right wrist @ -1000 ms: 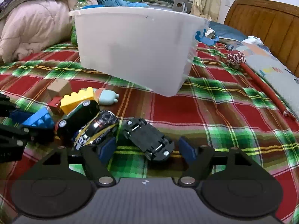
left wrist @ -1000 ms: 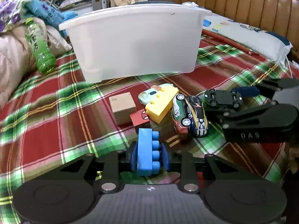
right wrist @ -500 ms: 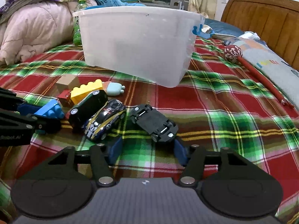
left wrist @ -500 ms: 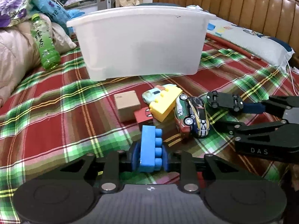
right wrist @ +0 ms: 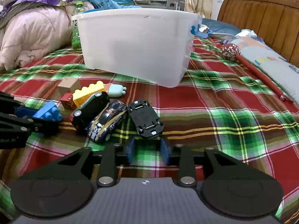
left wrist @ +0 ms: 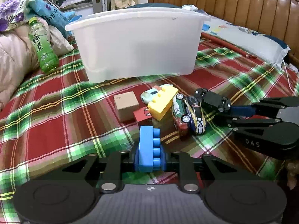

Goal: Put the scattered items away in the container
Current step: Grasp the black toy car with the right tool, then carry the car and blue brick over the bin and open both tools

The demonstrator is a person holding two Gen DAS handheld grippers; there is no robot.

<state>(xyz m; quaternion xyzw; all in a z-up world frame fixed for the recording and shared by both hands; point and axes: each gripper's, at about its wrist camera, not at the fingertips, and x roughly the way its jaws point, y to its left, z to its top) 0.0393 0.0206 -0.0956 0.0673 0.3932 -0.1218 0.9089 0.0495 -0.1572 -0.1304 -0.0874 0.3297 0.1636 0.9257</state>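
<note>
A: Left wrist view: what carries everything?

B: A bed with a red and green plaid blanket (left wrist: 56,100). The white plastic container (left wrist: 136,44) stands toward the wooden headboard (left wrist: 243,5); a green bottle (left wrist: 44,48) leans on the quilt at the blanket's left edge. The left gripper (left wrist: 148,154) is clamped on a blue brick (left wrist: 148,147). Beyond it lie a wooden cube (left wrist: 126,105), a yellow brick (left wrist: 162,101) and two toy cars side by side (left wrist: 188,115).

A: And the right gripper (left wrist: 241,112)?

B: It comes in from the right edge, its tip at an upturned black car (left wrist: 213,99).

A: Right wrist view?

B: The right gripper's (right wrist: 148,149) jaws have just been closing; the upturned black car (right wrist: 145,119) sits at their tips, but I cannot tell whether the pads (right wrist: 130,149) press it. The container (right wrist: 134,43) stands mid-blanket, a red-headed stick (right wrist: 256,69) lies toward the right edge, and a window is behind.
</note>
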